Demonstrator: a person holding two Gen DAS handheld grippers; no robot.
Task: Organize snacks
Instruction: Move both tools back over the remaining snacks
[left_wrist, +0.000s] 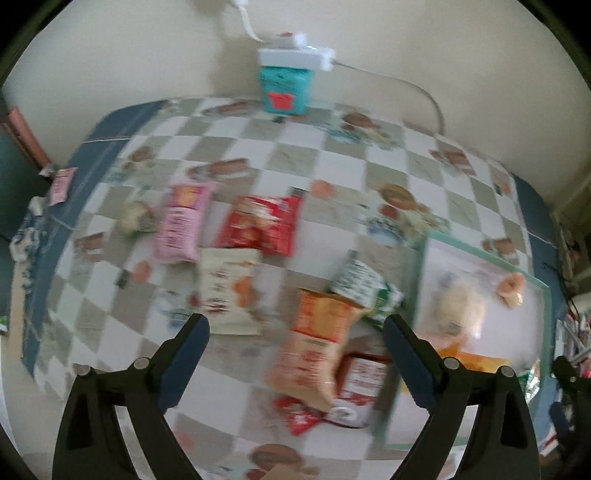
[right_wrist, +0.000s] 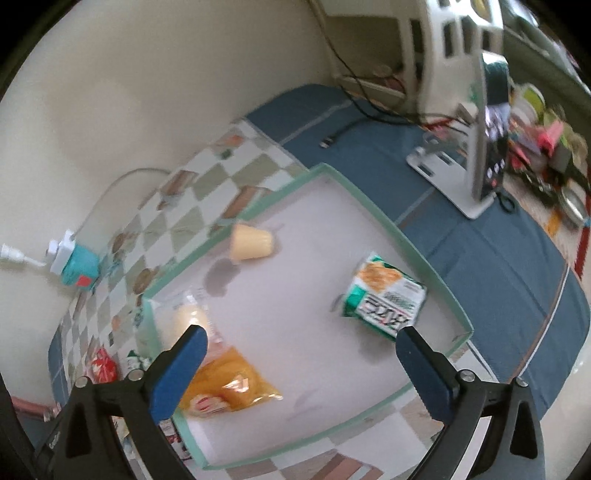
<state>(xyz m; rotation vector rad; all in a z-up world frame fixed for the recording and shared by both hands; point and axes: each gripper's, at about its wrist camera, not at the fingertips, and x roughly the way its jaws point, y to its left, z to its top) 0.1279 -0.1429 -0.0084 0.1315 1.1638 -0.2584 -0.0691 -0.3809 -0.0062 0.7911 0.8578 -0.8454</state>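
Note:
Snack packets lie on the checkered tablecloth in the left wrist view: a pink packet, a red packet, a cream packet, an orange packet and a green-white packet. My left gripper is open and empty above them. A green-rimmed white tray holds a green cracker packet, a yellow jelly cup, an orange packet and a clear pale packet. My right gripper is open and empty above the tray.
A teal box with a white charger and cable stands at the wall. A phone on a white stand sits on the blue cloth right of the tray. A red-white packet lies under the orange one. Clutter lies beyond the table's right edge.

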